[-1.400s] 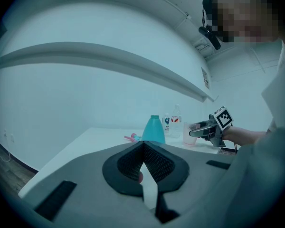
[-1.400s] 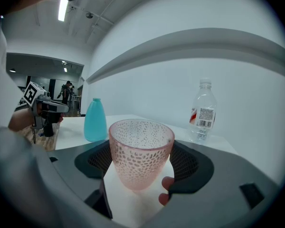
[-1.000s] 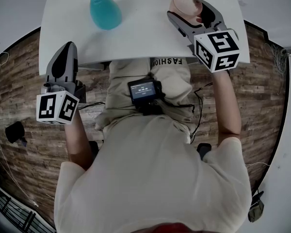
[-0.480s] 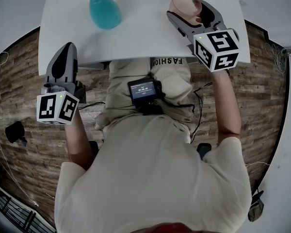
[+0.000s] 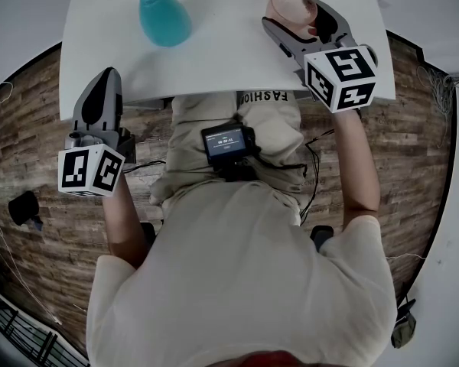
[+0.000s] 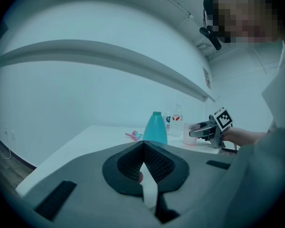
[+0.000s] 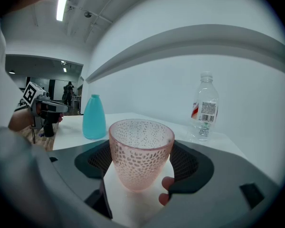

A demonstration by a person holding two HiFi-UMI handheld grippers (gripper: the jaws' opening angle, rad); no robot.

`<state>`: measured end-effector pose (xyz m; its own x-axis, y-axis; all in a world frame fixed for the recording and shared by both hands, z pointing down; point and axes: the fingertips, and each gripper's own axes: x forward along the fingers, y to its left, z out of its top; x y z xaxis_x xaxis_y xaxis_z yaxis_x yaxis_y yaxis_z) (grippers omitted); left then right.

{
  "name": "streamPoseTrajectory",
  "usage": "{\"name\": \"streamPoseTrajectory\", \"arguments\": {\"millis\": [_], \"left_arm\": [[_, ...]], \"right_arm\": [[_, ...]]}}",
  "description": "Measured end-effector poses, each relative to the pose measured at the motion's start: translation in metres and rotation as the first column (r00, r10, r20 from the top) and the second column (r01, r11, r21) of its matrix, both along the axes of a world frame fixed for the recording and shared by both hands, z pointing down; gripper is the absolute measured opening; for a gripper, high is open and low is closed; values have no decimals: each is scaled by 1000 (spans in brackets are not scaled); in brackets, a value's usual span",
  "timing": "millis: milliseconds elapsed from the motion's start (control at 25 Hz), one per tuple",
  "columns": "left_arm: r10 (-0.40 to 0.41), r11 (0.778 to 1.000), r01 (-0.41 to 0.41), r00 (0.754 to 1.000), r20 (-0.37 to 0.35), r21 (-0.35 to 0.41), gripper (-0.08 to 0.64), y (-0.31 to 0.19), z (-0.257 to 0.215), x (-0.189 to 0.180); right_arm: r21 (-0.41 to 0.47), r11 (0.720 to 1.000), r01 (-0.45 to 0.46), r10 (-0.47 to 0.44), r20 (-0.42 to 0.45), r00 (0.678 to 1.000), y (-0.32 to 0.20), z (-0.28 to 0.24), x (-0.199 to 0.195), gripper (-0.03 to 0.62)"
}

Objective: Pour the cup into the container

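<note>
Right gripper view, centre: my right gripper is clamping the cup upright so nothing spills; bottle standing frame-left; left gripper idling, jaws together, empty.

The word FASHION is printed on the person's pale garment, while the small screen and the bottle label are too small to read.

pink translucent dimpled cup, teal container, white desk, brown wood-grain floor, clear bottle with red-white label
</note>
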<state>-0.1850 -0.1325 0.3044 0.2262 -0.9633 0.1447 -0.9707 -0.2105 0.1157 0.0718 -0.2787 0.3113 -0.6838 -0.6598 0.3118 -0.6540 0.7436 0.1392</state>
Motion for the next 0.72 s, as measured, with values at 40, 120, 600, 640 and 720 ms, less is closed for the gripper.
{"name": "streamPoseTrajectory", "arguments": {"millis": [40,120,600,640,720], "left_arm": [[-1,1000,1,1000,-1,-2,9,0,0,0],[1,1000,-1,1000,-1,0,9,-1,1,0],[2,1000,-2,1000,-7,-9,9,-2,4,3],[2,1000,-2,1000,-8,-9,9,-2,4,3],[2,1000,-2,1000,-9,-9,9,-2,4,4]], "right_arm": [[-1,1000,0,0,0,1000,0,0,0,374],[-3,1000,-1,1,-1,1000,-1,2,0,374],[-17,1000,0,0,6,1000,-3,4,2,374],[-17,1000,5,-5,5,1000,-2,4,2,374],[-15,1000,15,-15,5,1000,-2,4,2,385]]}}
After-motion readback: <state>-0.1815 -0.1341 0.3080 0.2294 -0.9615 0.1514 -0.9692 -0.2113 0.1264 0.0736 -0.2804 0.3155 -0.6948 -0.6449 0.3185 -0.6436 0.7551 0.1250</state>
